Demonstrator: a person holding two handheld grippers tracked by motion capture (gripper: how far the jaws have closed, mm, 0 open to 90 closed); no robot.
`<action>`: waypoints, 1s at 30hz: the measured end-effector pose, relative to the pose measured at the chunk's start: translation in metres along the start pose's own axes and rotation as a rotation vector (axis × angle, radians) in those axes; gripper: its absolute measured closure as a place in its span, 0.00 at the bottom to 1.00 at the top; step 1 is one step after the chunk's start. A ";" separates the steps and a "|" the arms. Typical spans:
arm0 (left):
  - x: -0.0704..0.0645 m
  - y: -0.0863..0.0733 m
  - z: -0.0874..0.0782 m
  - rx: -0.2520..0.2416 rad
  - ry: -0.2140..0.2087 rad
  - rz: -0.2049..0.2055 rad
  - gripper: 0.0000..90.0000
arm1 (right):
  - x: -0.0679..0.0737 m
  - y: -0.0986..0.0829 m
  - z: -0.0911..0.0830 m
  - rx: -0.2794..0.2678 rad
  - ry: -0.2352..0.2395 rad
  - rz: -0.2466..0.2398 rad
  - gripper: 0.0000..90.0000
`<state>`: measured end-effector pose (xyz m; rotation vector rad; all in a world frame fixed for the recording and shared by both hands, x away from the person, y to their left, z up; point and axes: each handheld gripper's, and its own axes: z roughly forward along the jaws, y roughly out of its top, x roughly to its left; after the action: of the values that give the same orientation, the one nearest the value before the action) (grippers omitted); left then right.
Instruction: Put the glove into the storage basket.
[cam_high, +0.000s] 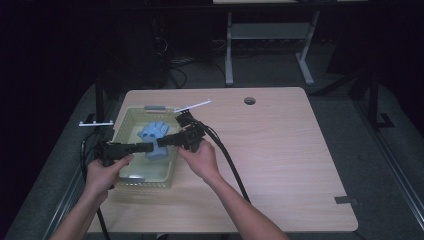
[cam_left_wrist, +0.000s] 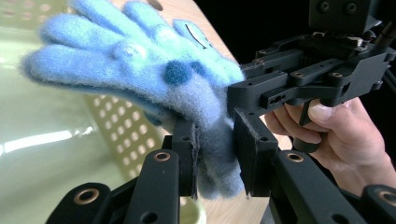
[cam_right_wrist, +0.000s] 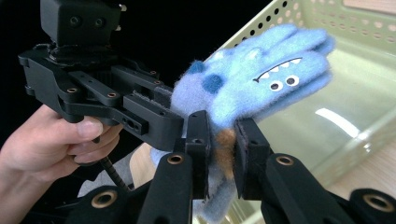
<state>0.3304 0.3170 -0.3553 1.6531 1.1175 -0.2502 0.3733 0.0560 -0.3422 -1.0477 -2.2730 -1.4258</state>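
Both grippers are clamped on the cuff end of a fuzzy blue glove (cam_left_wrist: 154, 70): the left gripper (cam_left_wrist: 215, 149) pinches one edge and the right gripper (cam_right_wrist: 219, 149) the edge opposite, probably to spread or steady it between them. The glove hangs just above the pale green perforated basket (cam_high: 131, 117), fingers pointing toward its far wall. That basket sits near the left edge of the bench (cam_high: 280, 150).
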 end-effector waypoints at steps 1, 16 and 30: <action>0.002 -0.001 -0.002 -0.001 0.008 -0.001 0.78 | 0.001 0.000 0.003 0.003 -0.001 0.001 0.87; 0.022 -0.004 -0.014 0.033 0.072 -0.029 0.78 | -0.005 -0.006 0.039 -0.002 0.022 0.057 0.87; 0.053 0.008 -0.009 0.107 0.108 -0.091 0.78 | -0.022 -0.001 0.066 0.029 0.012 0.120 0.87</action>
<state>0.3614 0.3531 -0.3809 1.7292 1.2814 -0.2859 0.3981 0.1037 -0.3868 -1.1423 -2.1760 -1.3437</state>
